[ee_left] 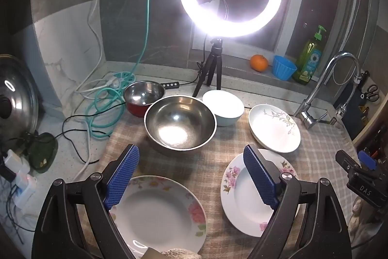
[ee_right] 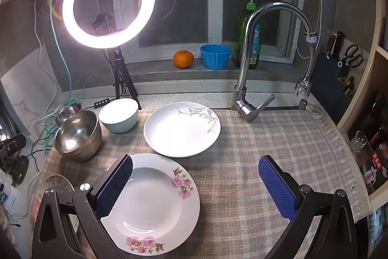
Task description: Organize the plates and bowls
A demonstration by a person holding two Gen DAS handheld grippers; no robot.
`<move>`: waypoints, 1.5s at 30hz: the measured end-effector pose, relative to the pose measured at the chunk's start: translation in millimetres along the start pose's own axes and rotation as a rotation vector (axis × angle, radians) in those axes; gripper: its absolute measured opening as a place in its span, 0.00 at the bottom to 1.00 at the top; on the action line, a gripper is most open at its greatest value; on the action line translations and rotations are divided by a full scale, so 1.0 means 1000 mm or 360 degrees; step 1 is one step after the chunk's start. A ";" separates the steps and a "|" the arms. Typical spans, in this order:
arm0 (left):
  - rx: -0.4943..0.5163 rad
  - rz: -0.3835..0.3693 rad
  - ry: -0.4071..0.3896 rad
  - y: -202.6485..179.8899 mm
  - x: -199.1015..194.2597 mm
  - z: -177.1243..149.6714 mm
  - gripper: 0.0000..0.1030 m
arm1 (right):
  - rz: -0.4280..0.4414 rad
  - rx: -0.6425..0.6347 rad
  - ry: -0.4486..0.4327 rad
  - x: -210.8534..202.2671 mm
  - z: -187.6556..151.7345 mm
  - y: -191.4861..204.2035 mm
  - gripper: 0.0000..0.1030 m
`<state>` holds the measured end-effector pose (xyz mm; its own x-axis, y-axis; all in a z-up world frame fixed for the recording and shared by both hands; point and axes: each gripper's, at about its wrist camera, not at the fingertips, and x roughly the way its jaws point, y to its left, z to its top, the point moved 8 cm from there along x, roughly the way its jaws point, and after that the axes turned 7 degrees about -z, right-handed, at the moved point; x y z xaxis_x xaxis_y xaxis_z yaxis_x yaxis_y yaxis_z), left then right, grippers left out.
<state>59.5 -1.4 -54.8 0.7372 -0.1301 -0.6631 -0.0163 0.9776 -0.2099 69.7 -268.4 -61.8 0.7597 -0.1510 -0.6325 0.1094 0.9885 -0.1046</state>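
Note:
In the left wrist view my left gripper is open and holds nothing. It hangs over the checked cloth, in front of a large steel bowl. One flowered plate lies under its left finger, a second flowered plate under its right finger. Behind stand a small red-sided steel bowl, a pale ceramic bowl and a leaf-patterned plate. My right gripper is open and empty. Its left finger is above the flowered plate, and the leaf-patterned plate lies just beyond.
A lit ring light on a tripod stands at the back of the counter. A faucet rises at the cloth's far right. An orange, a blue cup and a soap bottle sit on the sill. Cables and a pot lid crowd the left.

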 end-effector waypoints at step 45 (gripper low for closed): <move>0.0030 0.0033 -0.0023 0.000 -0.006 0.002 0.86 | 0.0003 0.0024 0.0002 -0.002 0.006 -0.004 1.00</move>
<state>56.5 0.0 -50.0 0.7465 -0.1073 -0.6567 -0.0193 0.9830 -0.1825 71.8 -272.1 -55.4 0.7590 -0.1491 -0.6337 0.1177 0.9888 -0.0917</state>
